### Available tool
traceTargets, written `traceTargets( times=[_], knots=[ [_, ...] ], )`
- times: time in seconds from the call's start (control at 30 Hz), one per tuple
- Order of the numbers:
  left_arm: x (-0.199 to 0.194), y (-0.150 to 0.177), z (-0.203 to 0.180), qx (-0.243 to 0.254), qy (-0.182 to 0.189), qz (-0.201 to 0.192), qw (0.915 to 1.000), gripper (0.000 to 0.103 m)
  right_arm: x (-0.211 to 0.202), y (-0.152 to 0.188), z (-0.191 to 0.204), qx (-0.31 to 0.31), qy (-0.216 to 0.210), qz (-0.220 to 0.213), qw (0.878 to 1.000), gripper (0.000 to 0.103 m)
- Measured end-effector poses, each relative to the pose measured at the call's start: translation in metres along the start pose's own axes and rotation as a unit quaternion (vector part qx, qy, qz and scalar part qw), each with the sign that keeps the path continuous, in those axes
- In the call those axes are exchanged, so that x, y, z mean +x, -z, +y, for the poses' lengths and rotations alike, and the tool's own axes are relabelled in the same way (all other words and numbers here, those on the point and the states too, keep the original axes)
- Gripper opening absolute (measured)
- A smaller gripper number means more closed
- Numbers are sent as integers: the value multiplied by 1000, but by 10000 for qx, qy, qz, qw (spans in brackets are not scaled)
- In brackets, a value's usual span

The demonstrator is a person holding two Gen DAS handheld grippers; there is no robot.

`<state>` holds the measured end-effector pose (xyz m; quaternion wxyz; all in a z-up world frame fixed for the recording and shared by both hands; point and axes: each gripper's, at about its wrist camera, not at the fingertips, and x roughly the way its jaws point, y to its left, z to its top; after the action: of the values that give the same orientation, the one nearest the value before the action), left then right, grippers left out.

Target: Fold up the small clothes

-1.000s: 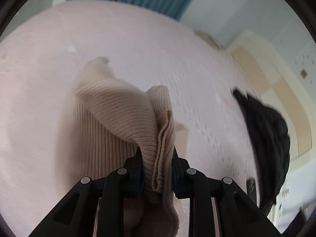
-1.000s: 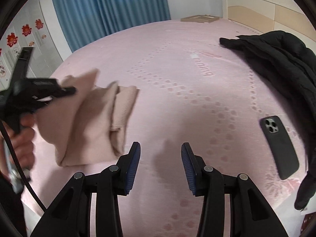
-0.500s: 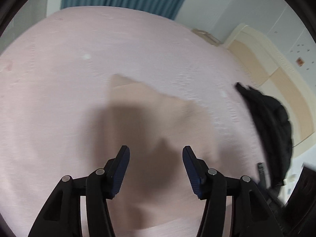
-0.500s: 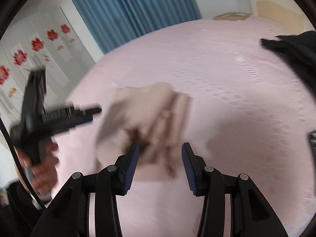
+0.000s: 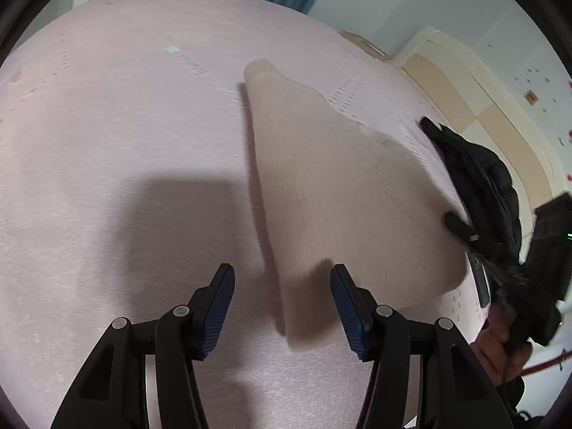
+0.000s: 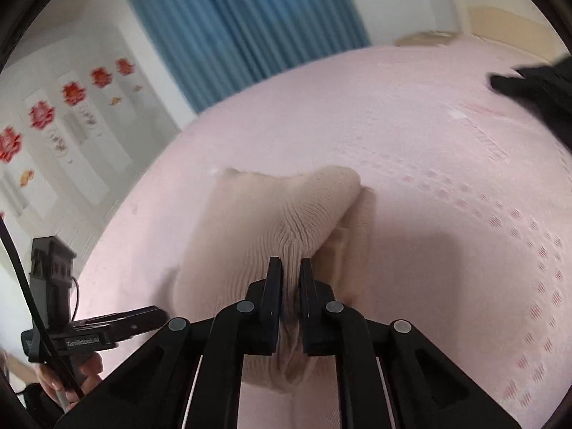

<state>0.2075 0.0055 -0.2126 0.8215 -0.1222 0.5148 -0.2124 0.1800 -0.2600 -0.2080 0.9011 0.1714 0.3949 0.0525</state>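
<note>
A beige ribbed knit garment [image 5: 339, 186] lies folded on the pink bed, stretching from centre toward the right in the left wrist view. My left gripper [image 5: 282, 286] is open and empty just above its near edge. In the right wrist view my right gripper [image 6: 290, 279] is shut on a bunched edge of the same garment [image 6: 279, 211], lifting it slightly. The left gripper tool [image 6: 89, 332] shows at the lower left there, held in a hand.
The pink bedspread [image 5: 125, 125] fills both views. A black jacket [image 5: 479, 178] lies at the right side of the bed, also in the right wrist view [image 6: 536, 89]. Blue curtains [image 6: 232, 25] and a wall with red flowers stand behind. A headboard [image 5: 464, 82] is at right.
My left gripper let go of the garment and opened, then pulled back. My right gripper moved left to the garment and shut on its edge.
</note>
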Motion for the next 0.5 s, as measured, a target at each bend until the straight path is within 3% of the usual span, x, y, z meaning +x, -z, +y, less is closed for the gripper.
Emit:
traceTargets(
  times=[0.1, 0.13, 0.23, 0.37, 0.5],
  knots=[
    [10, 0, -7, 61, 31, 78, 9999, 53, 33, 21, -9, -66, 443, 645, 9969, 9],
    [11, 0, -8, 80, 19, 99, 9999, 53, 36, 26, -9, -145, 484, 682, 9964, 9],
    [4, 4, -4, 180, -8, 52, 9998, 53, 22, 17, -1, -258, 409, 459, 9978, 14],
    [3, 5, 5, 79, -25, 50, 10000, 53, 23, -3, 2, -195, 352, 212, 9990, 35],
    [3, 0, 10, -89, 6, -26, 10000, 53, 52, -20, -6, 395, 139, 366, 9984, 35]
  ],
)
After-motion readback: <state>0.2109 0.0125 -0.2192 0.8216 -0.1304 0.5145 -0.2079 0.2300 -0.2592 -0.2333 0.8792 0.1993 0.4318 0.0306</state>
